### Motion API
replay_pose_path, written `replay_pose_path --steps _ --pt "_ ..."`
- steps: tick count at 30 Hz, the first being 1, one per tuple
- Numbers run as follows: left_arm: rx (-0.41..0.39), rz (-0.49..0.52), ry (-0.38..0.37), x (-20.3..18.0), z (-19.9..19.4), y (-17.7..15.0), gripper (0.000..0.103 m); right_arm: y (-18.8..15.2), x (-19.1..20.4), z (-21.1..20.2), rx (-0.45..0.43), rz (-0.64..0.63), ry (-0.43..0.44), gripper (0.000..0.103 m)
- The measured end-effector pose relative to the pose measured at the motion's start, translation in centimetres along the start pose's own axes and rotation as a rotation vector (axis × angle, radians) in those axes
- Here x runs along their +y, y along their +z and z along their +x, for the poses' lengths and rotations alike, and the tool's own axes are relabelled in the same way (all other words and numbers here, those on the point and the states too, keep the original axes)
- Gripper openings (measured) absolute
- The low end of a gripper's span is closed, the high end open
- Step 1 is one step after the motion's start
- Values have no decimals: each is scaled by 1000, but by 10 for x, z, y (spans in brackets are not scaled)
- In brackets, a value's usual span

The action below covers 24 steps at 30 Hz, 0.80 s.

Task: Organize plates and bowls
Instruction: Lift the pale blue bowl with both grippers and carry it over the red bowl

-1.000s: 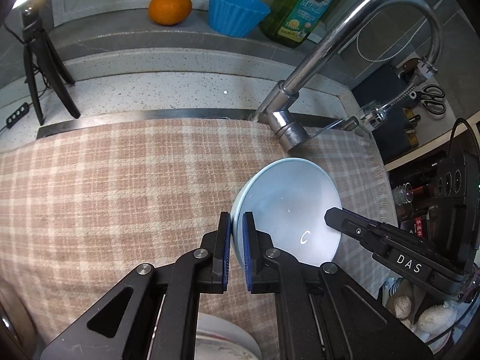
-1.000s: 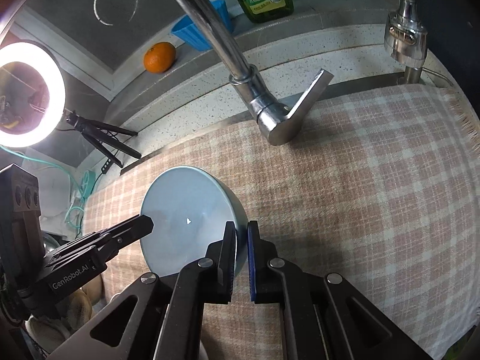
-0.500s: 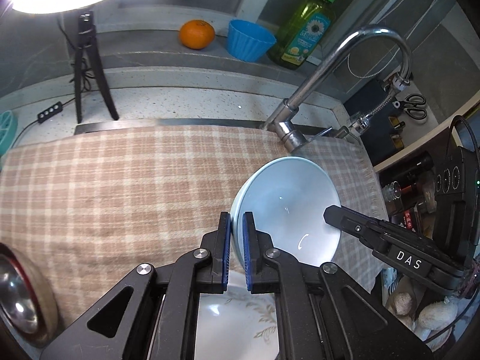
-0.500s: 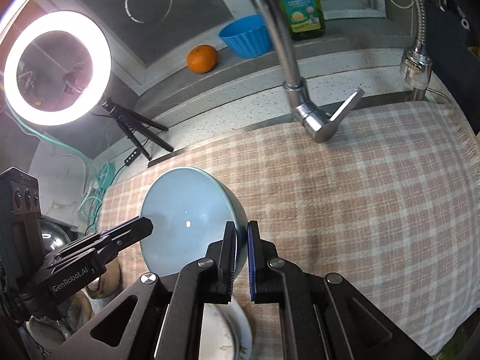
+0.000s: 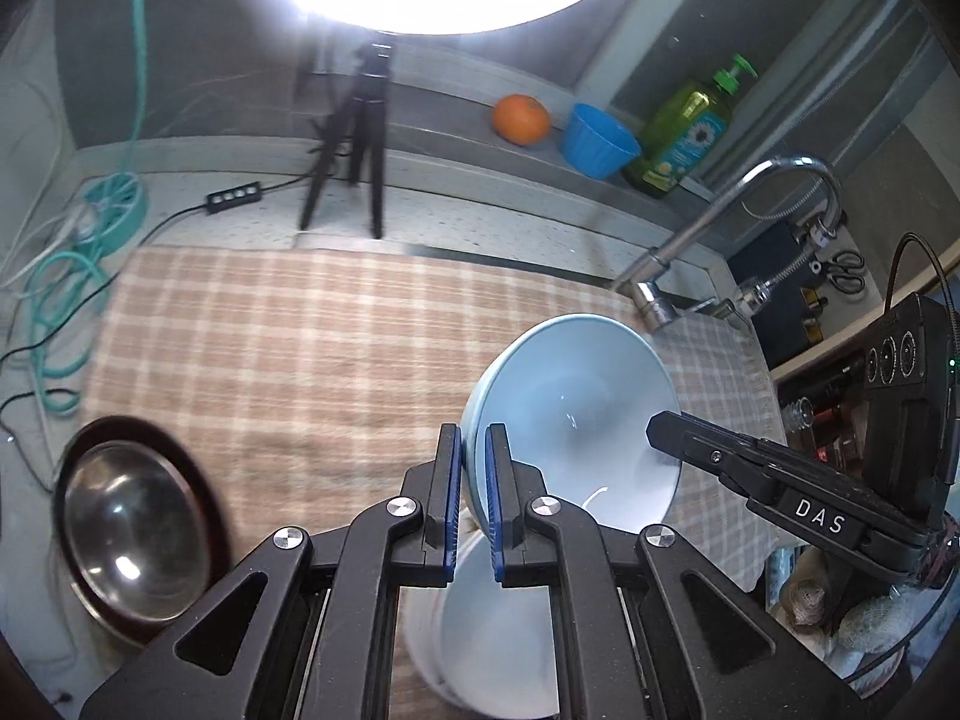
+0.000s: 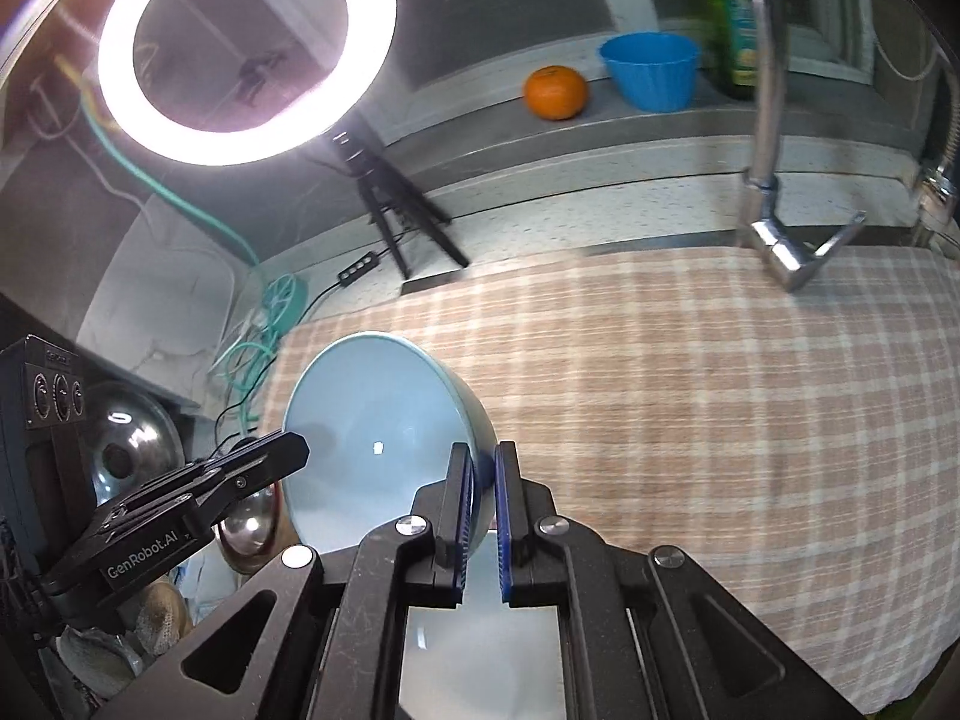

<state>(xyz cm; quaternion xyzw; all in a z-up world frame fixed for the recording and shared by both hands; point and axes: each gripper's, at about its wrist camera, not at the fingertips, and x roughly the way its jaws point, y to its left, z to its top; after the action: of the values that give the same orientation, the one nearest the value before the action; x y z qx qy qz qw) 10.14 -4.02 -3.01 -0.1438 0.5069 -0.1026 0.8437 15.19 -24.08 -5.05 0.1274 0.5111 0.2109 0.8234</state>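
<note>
Both grippers carry a pale blue bowl (image 5: 576, 408) above a checked cloth (image 5: 300, 348). My left gripper (image 5: 474, 438) is shut on the bowl's left rim, one pad inside and one outside. My right gripper (image 6: 483, 456) is shut on the opposite rim of the bowl (image 6: 372, 420). In each wrist view the other gripper's finger reaches the bowl's far edge: the right gripper (image 5: 660, 426) and the left gripper (image 6: 294, 447). Under the bowl lies a white dish (image 5: 492, 630), partly hidden by the fingers.
A steel bowl (image 5: 132, 522) on a dark plate sits at the cloth's left end. A faucet (image 5: 720, 222) stands at the back right. The back ledge holds a ring light tripod (image 5: 360, 138), an orange (image 5: 521, 118), a blue cup (image 5: 597, 141) and a soap bottle (image 5: 690, 132). Cables (image 5: 54, 300) lie at the left.
Both grippers, still holding the bowl, have drawn back from the faucet and risen. The ring light, the steel bowl and the white dish below have come into view.
</note>
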Motion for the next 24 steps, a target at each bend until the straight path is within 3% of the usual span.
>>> replay_pose_path --steps 13,24 --pt "-56 -148 91 89 -49 -23 6 -9 100 47 83 -146 87 7" --pt "-68 -259 150 149 -68 -41 6 -19 157 90 160 -228 126 7"
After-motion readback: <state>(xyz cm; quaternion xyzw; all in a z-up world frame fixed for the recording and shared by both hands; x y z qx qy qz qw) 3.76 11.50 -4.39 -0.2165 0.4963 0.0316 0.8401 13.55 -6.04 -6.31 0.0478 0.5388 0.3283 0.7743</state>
